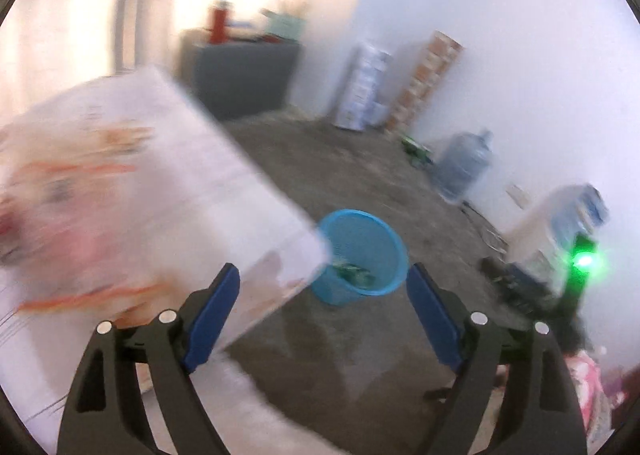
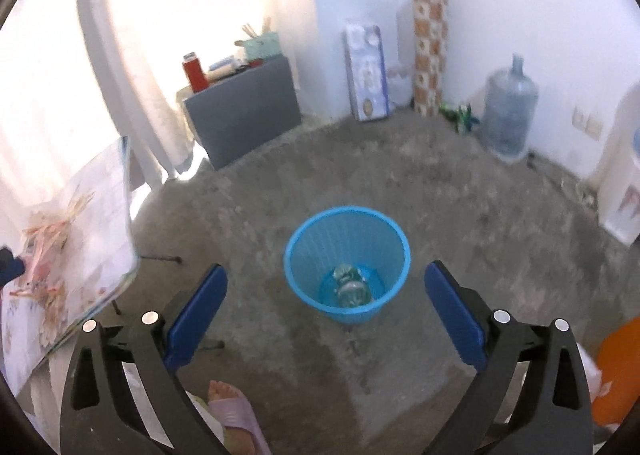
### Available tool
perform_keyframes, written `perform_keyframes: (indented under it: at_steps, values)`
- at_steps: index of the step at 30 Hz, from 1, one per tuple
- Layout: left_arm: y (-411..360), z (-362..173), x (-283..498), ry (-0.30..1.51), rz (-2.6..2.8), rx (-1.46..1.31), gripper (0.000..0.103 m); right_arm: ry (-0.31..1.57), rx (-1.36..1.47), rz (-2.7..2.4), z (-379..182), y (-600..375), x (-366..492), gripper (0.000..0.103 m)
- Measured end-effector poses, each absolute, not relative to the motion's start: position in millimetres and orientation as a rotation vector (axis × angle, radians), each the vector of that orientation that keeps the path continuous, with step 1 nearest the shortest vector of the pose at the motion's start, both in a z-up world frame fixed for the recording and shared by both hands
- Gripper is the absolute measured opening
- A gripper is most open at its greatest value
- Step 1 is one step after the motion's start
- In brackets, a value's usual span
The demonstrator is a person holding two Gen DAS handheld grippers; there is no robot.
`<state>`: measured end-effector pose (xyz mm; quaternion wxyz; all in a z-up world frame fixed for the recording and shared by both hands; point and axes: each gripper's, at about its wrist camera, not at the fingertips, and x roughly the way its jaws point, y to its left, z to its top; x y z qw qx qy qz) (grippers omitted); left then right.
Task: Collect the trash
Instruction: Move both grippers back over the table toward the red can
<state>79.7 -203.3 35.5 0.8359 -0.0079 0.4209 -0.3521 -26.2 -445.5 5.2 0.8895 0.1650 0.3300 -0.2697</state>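
Two claws are seen, each held high over a bare concrete floor (image 2: 460, 215) and angled down. The left claw (image 1: 322, 295) is spread wide, with nothing between its blue pads (image 1: 214, 313). The right claw (image 2: 326, 303) is likewise spread wide and empty. No earlier picture is given, so nothing is said of any motion.

A blue mesh bin (image 2: 347, 259) is stood upright on the floor, seen between the fingers of the right claw and well below them. Crumpled trash (image 2: 351, 285), greenish and clear, is seen lying at the bottom of the bin. In the left view the same bin (image 1: 362, 251) is partly hidden by the corner of a white surface (image 1: 168, 159) covered with a patterned cloth, much blurred.

Against the far wall a grey cabinet (image 2: 244, 111) with a red flask (image 2: 195, 73), two tall boxes and a large water jug (image 2: 510, 111) are seen. A foot in a pale slipper (image 2: 234, 411) is shown at the lower edge.
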Motion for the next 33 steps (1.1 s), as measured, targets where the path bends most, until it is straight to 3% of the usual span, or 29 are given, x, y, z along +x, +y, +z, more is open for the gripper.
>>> perform_keyframes:
  at_steps: [4,9,17,26,33]
  values:
    - [-134.0,37.1,66.9,0.819,-0.638,-0.025,0.097,0.688,0.231,-0.564,20.3,-410.3,-5.1,0.095]
    - [-57.9,28.5,60.7,0.802,-0.481,-0.121,0.097,0.688,0.034,-0.496,32.7,-345.9,31.6,0.095]
    - [41.5,15.2,60.2,0.784,-0.271,-0.286,0.097,0.614,-0.040,-0.149,52.5,-256.9,73.9,0.095]
    - [79.2,-5.6,70.9,0.785,-0.272,-0.379,0.097,0.745,0.058,0.097,37.8,-209.5,112.1,0.095]
    - [93.5,-22.5,70.7,0.805,-0.260,-0.417,0.097,0.673,-0.202,0.117,25.4,-137.9,111.7,0.095]
